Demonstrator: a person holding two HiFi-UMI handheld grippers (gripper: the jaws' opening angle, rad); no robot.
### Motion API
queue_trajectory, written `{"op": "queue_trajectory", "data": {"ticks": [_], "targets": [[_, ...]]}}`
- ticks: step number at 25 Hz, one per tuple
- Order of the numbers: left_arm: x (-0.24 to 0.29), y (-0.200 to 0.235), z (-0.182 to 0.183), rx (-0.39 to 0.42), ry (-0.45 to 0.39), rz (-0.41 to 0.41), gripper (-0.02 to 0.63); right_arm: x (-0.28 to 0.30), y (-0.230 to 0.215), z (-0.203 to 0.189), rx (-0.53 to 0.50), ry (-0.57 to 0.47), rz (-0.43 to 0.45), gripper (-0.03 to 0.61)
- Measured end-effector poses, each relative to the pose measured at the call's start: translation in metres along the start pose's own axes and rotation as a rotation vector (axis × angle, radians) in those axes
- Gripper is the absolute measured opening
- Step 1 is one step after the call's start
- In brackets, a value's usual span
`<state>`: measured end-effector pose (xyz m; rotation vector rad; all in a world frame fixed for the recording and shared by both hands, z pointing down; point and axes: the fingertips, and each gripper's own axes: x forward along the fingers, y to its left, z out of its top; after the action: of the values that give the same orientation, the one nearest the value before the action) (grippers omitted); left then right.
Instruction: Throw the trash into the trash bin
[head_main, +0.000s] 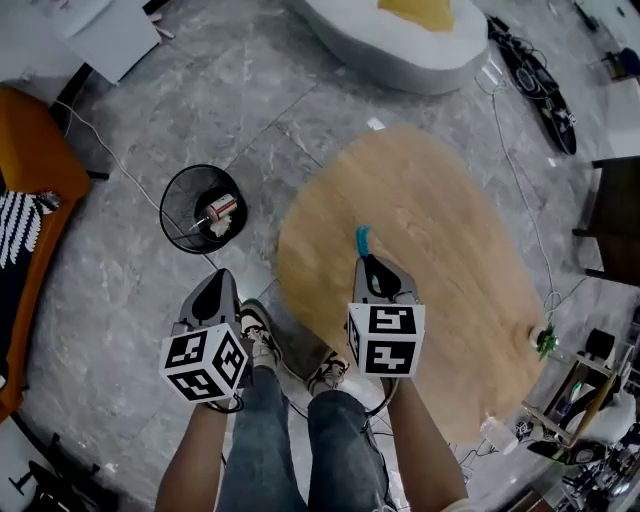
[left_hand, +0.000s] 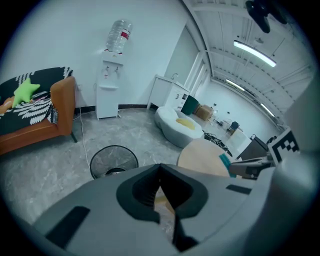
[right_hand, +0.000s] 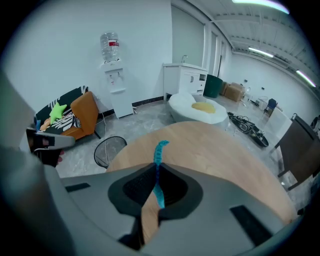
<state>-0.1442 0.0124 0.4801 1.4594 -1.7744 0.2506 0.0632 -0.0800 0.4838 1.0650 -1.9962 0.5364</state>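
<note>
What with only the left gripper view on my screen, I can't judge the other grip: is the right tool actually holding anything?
Observer: Yes. The right tool is shut on a thin crinkled teal plastic strip, which sticks out past its tips.
Operator: Is it over the bin?
Observer: No. The head view shows it above the round wooden table. The black wire-mesh trash bin stands on the floor, left of the table in that view.
Operator: Anything in the bin?
Observer: What looks like a small bottle with a red label, and crumpled white paper.
</note>
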Motion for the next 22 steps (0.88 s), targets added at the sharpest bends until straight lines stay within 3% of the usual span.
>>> {"op": "queue_trajectory", "data": {"ticks": [22], "targets": [[-0.023, 0.214, 0.047, -0.201, -0.070, 0.196, -0.009, 0.108, 0.223, 0.104, -0.129, -0.008, 0.237, 0.022]]}}
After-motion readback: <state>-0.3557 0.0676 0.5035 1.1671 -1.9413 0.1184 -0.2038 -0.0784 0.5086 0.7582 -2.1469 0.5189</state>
